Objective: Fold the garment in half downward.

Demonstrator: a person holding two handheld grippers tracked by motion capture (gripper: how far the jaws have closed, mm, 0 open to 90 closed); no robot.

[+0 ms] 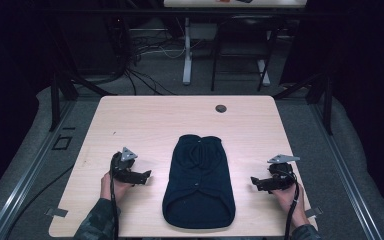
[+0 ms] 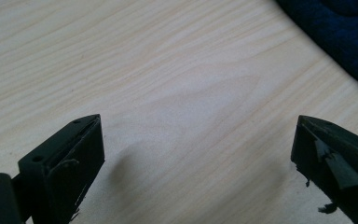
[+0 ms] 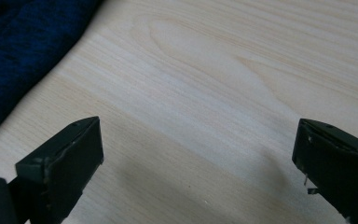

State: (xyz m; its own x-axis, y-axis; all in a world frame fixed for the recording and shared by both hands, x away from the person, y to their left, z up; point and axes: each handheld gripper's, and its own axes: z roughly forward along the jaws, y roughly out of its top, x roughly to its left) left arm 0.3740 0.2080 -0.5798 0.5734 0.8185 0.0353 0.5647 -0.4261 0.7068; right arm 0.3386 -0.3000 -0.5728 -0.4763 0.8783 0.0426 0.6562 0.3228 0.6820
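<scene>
A dark navy knitted garment lies folded lengthwise in the middle of the light wooden table, with small buttons down its centre. My left gripper rests on the table to the garment's left, open, its jaws pointing toward the cloth with nothing between them. My right gripper rests to the garment's right, also open and empty, pointing at the cloth. In the left gripper view the left gripper faces bare wood, the garment at the top right. The right gripper sees the garment at the top left.
A small dark round cap sits in the tabletop near the far edge. Beyond the table stand desk legs and tangled cables on the grey floor. Black frame posts flank the table.
</scene>
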